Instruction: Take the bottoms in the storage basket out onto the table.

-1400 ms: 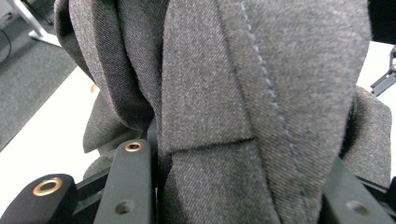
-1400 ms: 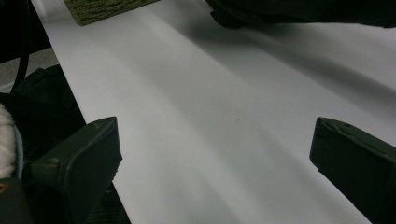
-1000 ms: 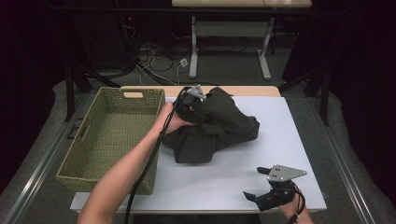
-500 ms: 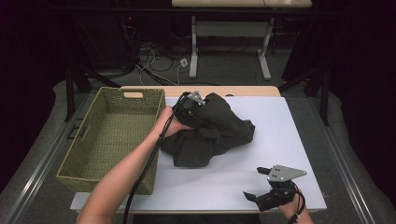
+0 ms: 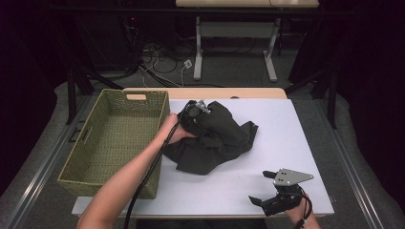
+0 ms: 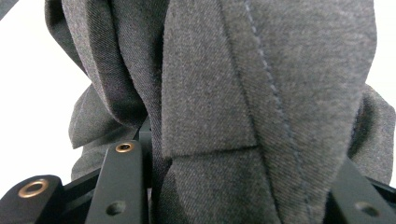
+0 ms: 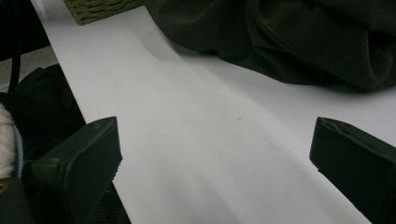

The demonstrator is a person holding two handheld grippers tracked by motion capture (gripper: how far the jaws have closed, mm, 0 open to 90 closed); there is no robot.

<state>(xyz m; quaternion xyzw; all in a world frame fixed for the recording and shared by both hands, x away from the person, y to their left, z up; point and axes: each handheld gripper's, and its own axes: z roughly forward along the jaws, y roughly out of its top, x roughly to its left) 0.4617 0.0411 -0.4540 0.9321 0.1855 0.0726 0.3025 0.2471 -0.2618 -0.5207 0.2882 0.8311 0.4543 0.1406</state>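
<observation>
A dark grey garment [image 5: 215, 138] lies bunched on the white table [image 5: 296, 138], right of a woven green basket [image 5: 114, 138]. My left gripper [image 5: 195, 110] is shut on a fold of the garment at its upper left, with the cloth lifted a little. In the left gripper view the grey cloth [image 6: 233, 93] hangs between the jaws. My right gripper [image 5: 263, 188] rests low at the table's front right, open, with bare white table [image 7: 196, 140] between its fingers and the garment [image 7: 299, 37] beyond them.
The basket holds nothing and stands at the table's left side; its corner [image 7: 98, 9] appears in the right gripper view. A black cable [image 5: 148, 181] trails along the left forearm. Desk legs and cables stand on the floor beyond the table.
The left gripper has pulled the garment a little toward the basket, and the cloth has bunched more tightly. The right gripper has not moved.
</observation>
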